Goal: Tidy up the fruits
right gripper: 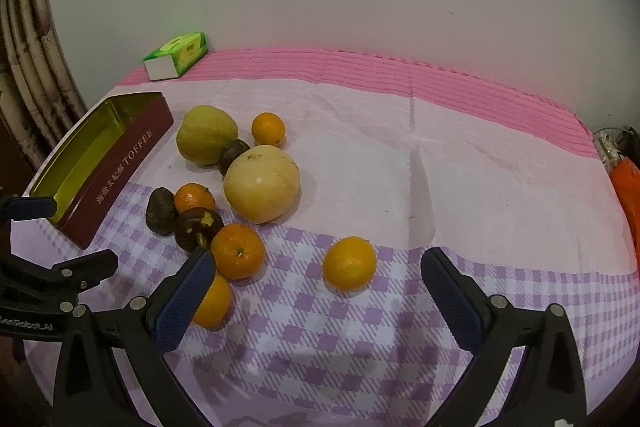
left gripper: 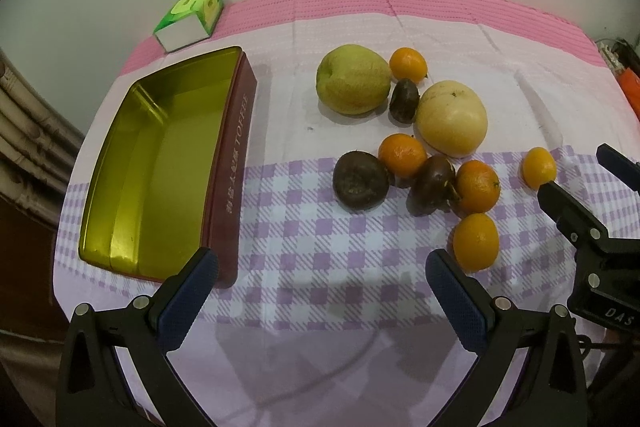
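A: Pink-and-purple checked cloth [left gripper: 320,247] covers the table, plain wall behind. Left to right?

B: Tissue box [left gripper: 190,19] at the far left corner, up against the wall. Just in front of it an open toffee tin [left gripper: 160,163], gold inside, nothing in it, running along the left edge.

A: Fruits?

B: All on the cloth, clear of the tin, mid-table. Far row: green pear [left gripper: 353,79], a small orange [left gripper: 408,64] beside it, a dark fruit [left gripper: 404,100] wedged between the pear and a pale melon [left gripper: 452,117]. Near row: a dark fruit [left gripper: 360,181], an orange [left gripper: 402,155], another dark fruit [left gripper: 434,183], an orange [left gripper: 478,185], all bunched and touching. One more orange [left gripper: 476,242] sits nearer the front edge.

A: The loose one?

B: Lone orange [right gripper: 349,263] lies apart, right of the cluster, ahead of the right gripper [right gripper: 318,281].

A: Grippers?

B: Left gripper [left gripper: 322,275] spread wide, nothing between its fingers, above the front cloth between tin and fruit. Right gripper also spread wide, holding nothing. Orange bag [right gripper: 628,187] at the far right edge.
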`<act>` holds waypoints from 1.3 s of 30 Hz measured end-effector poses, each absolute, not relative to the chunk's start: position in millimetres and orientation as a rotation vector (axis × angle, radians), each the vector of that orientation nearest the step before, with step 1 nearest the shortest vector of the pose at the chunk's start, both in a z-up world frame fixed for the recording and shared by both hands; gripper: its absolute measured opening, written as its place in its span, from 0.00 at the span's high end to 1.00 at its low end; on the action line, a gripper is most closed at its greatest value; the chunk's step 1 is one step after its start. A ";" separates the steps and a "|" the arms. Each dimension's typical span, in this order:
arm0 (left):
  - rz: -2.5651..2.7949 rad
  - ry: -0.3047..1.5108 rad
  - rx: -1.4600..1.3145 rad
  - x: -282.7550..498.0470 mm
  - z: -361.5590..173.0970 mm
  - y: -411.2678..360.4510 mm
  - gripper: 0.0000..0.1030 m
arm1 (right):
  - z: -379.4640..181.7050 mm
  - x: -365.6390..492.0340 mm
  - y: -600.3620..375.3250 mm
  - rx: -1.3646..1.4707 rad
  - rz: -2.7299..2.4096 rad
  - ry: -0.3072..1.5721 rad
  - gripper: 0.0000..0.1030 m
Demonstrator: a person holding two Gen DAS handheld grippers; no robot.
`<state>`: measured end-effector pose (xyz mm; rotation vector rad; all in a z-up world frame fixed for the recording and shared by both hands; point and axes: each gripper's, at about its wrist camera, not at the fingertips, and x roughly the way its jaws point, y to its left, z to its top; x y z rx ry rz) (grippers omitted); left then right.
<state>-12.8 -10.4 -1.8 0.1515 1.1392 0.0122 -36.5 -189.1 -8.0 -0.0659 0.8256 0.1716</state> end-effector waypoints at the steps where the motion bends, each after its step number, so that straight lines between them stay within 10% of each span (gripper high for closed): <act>1: 0.012 1.139 0.149 -13.3 -1.8 -10.5 0.00 | -8.0 -36.7 -188.5 -0.069 0.174 0.825 0.01; 27: 0.011 1.157 0.133 -17.6 -5.9 -5.3 0.00 | -13.0 -35.1 -189.5 -0.049 0.195 0.866 0.10; 39: -0.003 1.176 0.114 -13.6 -14.6 -0.4 0.00 | -30.0 -27.1 -193.2 -0.029 0.199 0.939 0.34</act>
